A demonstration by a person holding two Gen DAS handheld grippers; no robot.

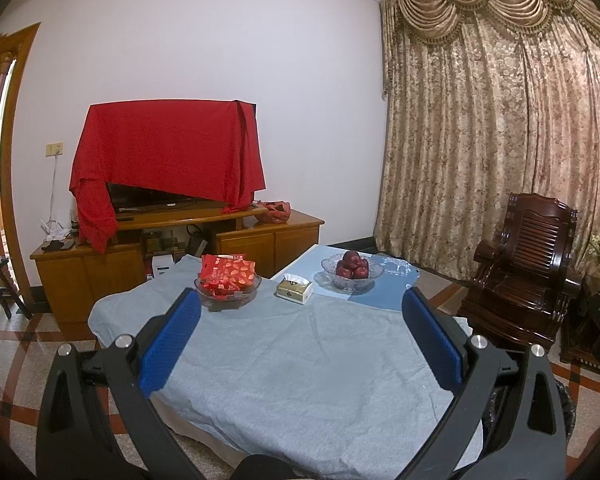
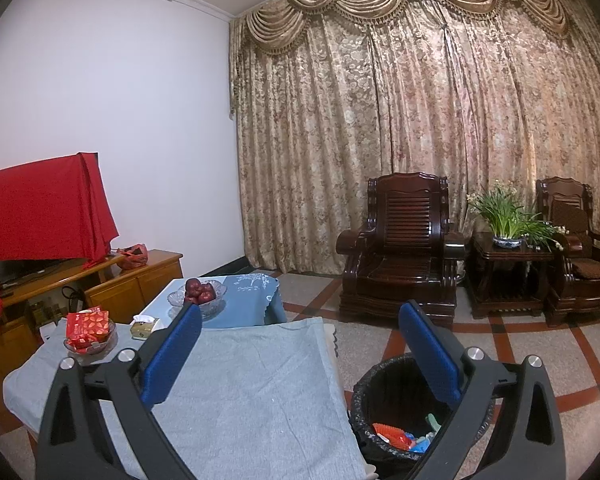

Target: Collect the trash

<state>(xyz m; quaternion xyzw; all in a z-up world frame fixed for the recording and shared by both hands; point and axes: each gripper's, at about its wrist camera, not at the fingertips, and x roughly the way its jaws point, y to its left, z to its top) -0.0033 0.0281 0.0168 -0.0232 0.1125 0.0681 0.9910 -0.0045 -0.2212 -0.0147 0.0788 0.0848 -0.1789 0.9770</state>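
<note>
Left wrist view: the left gripper [image 1: 301, 300] hangs above the low table under a grey-blue cloth [image 1: 300, 360], its blue-padded fingers [image 1: 172, 344] spread wide with nothing between them. Toward the far end of that table stand a glass bowl of red snack packets [image 1: 228, 278], a gold tissue box [image 1: 295, 289] just beside it, and a glass bowl of dark red apples [image 1: 352, 268] beyond.

Right wrist view: the right gripper [image 2: 300, 314] is likewise wide open and empty, held over the table's [image 2: 252, 392] right edge. Just beside that edge, on the floor, stands a round black-lined trash bin [image 2: 384, 384]; red and blue wrappers [image 2: 396, 436] lie inside it.
</note>
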